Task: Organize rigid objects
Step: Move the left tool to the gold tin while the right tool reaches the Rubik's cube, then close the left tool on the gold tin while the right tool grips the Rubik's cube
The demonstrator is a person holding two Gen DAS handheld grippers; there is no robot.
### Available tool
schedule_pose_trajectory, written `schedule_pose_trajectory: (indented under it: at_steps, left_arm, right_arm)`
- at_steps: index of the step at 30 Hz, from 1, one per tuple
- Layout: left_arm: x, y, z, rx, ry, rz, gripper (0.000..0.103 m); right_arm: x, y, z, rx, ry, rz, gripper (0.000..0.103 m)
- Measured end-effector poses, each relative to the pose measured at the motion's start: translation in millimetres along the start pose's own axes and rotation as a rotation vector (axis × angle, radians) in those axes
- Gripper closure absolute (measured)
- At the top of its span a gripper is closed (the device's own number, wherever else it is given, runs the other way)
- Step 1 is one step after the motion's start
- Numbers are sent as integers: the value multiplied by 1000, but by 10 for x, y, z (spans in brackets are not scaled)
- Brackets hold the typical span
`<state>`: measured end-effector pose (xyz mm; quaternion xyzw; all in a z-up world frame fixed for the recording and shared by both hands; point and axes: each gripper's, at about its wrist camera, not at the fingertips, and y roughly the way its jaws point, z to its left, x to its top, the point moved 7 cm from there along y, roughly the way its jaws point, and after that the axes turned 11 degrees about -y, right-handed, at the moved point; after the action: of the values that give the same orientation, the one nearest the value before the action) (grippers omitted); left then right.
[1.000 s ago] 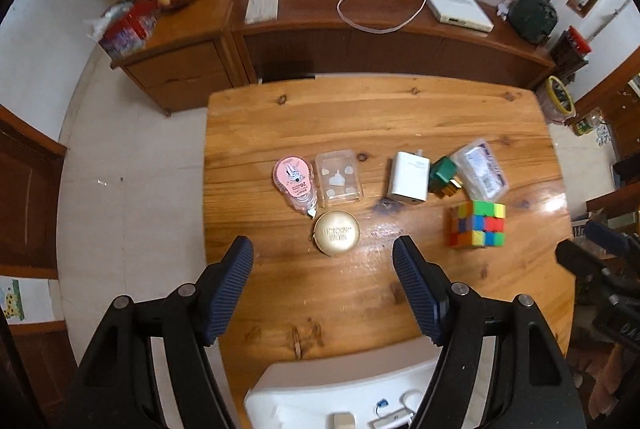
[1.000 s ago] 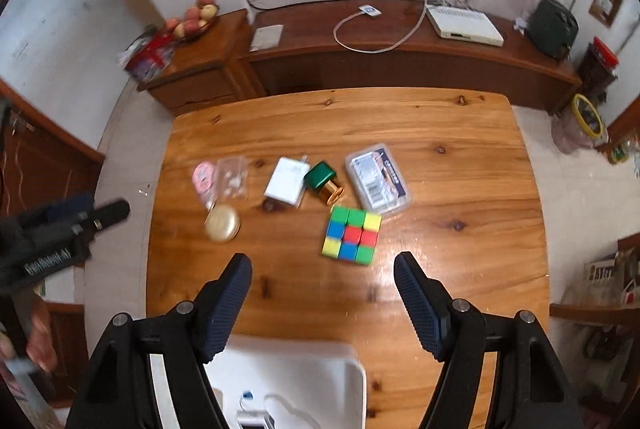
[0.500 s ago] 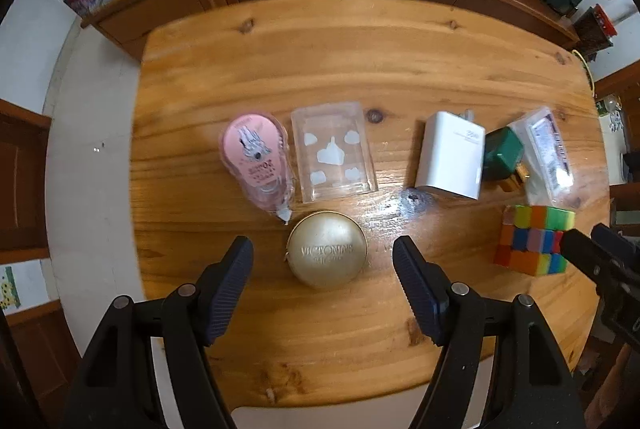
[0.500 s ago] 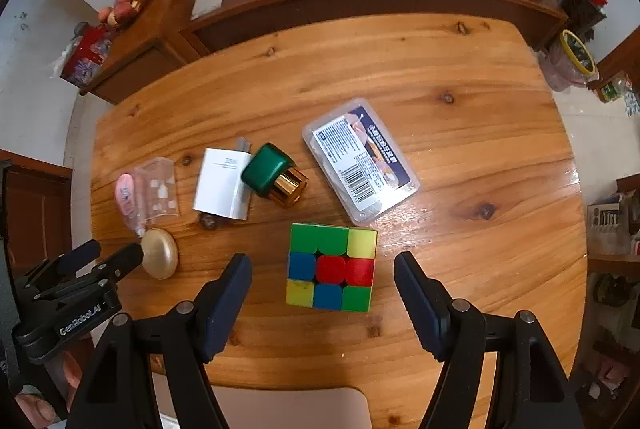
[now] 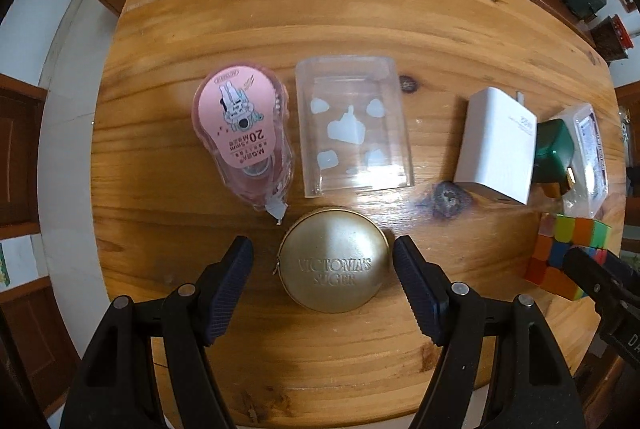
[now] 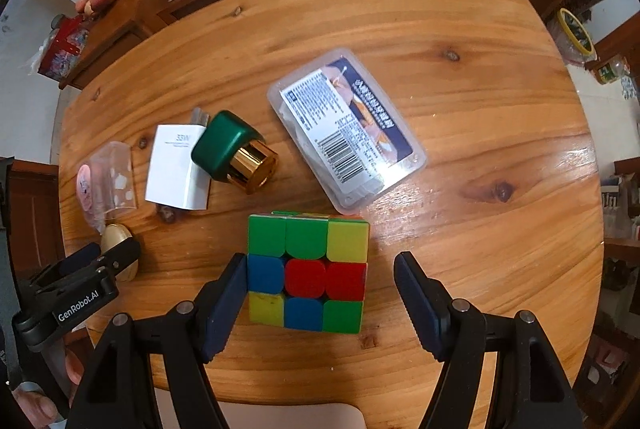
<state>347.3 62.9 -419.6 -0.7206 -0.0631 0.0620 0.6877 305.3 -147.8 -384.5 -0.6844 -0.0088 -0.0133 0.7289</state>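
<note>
Gold round case: "VICTORIA'S SUGER". Pink tape dispenser: "20M". Left gripper: "GenRobot.AI".

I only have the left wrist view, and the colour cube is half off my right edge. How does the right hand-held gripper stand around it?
Observer: The right hand-held gripper straddles the cube. A clear gap shows at its right pad, so it is open.
Operator: And the left pad?
Observer: The left pad sits at the cube's blue-and-yellow edge. I cannot tell whether it touches.
Operator: What lies between the white charger and the clear box?
Observer: A green-capped gold bottle on its side, its cap overlapping the charger.
</note>
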Motion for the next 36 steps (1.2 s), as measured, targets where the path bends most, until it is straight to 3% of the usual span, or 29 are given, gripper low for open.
schedule_pose_trajectory:
  at_steps: [8, 10, 13, 23, 36]
  left_arm:
    - [-9, 17, -28, 30, 3, -33, 28]
    - [-25, 49, -66, 40, 12, -43, 30]
    - [-75, 30, -92, 37, 18, -46, 43]
    - [-309, 11, -125, 27, 13, -60, 44]
    - [-653, -805, -160, -23, 38, -157, 44]
  right_arm:
    - [38, 203, 93, 6, 11, 26, 29]
    - [35, 237, 107, 13, 15, 32, 34]
    - [30, 297, 121, 16, 10, 56, 41]
    - [-73, 319, 178, -16, -18, 36, 45]
    - [-346, -175, 357, 23, -56, -61, 47]
